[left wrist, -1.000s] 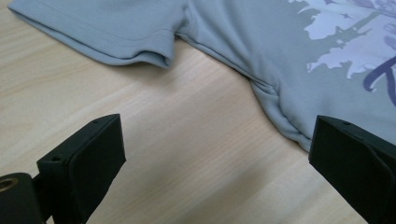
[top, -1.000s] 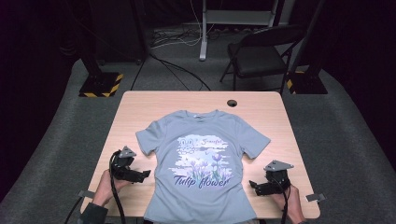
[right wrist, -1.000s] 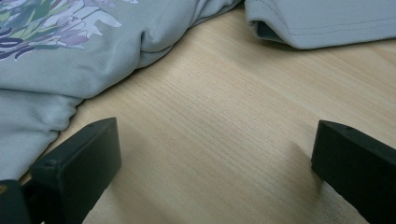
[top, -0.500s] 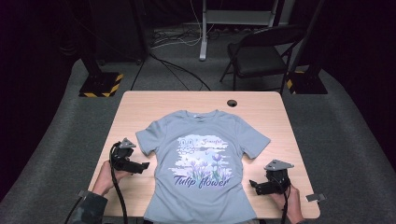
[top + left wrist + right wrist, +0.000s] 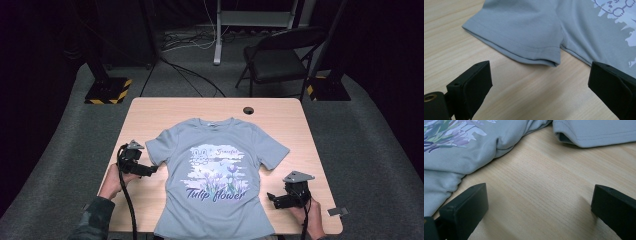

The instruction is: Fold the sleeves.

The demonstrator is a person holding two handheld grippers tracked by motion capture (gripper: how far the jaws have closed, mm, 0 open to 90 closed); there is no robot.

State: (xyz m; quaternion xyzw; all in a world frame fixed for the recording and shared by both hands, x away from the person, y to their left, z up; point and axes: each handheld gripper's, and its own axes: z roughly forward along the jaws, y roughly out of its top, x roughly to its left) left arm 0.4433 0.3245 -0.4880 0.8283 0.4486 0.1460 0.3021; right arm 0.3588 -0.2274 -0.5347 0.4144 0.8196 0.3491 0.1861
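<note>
Flat on the pale wooden bench (image 5: 150, 115) lay the grey short-sleeved T-shirt with a purple tulip print (image 5: 217, 172), collar away from the person, long axis running front to back. Its sleeve hem (image 5: 524, 48) lay just ahead of the left gripper (image 5: 150, 170), nearer it than the shirt's side was to the right gripper (image 5: 270, 197). Both grippers were spread wide, holding nothing.

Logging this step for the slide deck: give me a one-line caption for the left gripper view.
Left gripper, jaws open over the wooden table, faces the grey T-shirt's sleeve hem.
</note>
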